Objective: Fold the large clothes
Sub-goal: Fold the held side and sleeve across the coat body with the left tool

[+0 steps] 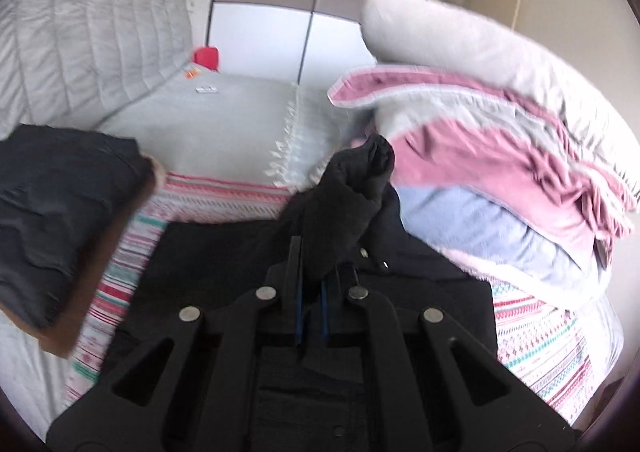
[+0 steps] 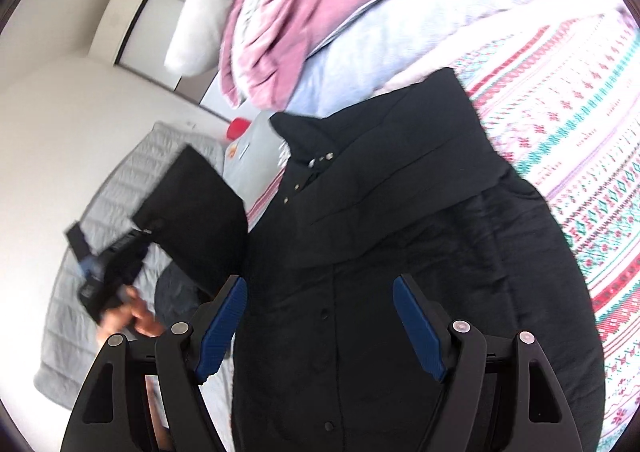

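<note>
Black coat [image 2: 400,252] spread front-up on patterned bedspread [image 2: 580,155]; left hand-held gripper [image 1: 311,292] clenched on sleeve [image 1: 348,187], lifted inward for folding; right hand-held gripper [image 2: 320,316] released, poised over buttoned front, likely to pin it.

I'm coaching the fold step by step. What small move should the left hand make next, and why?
Probably carry the sleeve across onto the black coat body. The left gripper is shut on it, lifted above the bed, while the right gripper hovers open over the buttoned front.
</note>
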`<state>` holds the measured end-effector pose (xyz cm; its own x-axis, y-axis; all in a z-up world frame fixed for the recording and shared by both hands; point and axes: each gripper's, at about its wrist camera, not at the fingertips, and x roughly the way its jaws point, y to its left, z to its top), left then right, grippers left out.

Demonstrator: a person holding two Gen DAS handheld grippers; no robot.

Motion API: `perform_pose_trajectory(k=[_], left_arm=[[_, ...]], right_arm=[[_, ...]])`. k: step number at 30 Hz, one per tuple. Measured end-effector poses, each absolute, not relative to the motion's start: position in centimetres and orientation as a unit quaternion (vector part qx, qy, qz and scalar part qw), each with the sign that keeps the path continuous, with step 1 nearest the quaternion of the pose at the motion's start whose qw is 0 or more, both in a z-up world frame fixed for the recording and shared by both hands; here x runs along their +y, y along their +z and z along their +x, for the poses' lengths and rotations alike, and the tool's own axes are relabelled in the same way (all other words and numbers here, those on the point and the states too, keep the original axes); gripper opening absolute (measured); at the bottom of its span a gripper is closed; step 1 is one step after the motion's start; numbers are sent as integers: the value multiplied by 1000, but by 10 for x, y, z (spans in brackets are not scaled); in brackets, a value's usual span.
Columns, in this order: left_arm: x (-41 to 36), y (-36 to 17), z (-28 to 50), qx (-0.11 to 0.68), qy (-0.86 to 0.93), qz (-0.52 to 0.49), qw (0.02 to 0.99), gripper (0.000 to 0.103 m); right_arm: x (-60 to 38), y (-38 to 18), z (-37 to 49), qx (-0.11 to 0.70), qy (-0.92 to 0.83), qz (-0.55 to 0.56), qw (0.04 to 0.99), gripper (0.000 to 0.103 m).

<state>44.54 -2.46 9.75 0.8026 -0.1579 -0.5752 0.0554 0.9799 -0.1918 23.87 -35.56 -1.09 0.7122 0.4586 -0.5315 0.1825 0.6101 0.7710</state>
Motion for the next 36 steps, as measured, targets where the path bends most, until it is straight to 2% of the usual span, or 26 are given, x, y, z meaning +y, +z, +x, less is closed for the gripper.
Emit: perform_pose_trajectory(k=[10, 13, 15, 16, 20, 21, 23, 26, 28, 30, 36], left_arm=[[-104, -17, 455, 405, -77, -49, 910, 9], [-114, -35, 454, 430, -80, -44, 898, 17], [-119, -46, 453, 442, -90, -41, 891, 30], [-120, -49, 450, 450, -102, -43, 886, 34], [-120, -62, 444, 459, -127, -39, 879, 42], [-120, -65, 445, 464, -133, -36, 875, 49], [-122, -72, 446, 489, -150, -33, 859, 57], [-117, -69, 442, 489, -166, -55, 855, 58], [-111, -63, 436, 472, -196, -95, 854, 64], [-106, -62, 433, 465, -200, -118, 855, 75], [-78, -61, 413, 478, -174, -150, 848, 75]], right_arm=[[-382, -22, 236, 378, 54, 443, 811, 77], [-379, -24, 238, 384, 56, 441, 809, 77], [-378, -25, 239, 388, 57, 439, 808, 77], [-377, -25, 239, 389, 57, 439, 808, 77], [-375, -28, 242, 392, 54, 441, 806, 77], [-375, -28, 242, 392, 54, 442, 805, 77], [-375, -28, 242, 392, 54, 441, 805, 77], [-374, -28, 243, 391, 55, 441, 806, 77], [-374, -27, 243, 390, 53, 438, 808, 77], [-376, -27, 243, 388, 48, 439, 809, 77], [-381, -36, 244, 397, 35, 436, 807, 77]])
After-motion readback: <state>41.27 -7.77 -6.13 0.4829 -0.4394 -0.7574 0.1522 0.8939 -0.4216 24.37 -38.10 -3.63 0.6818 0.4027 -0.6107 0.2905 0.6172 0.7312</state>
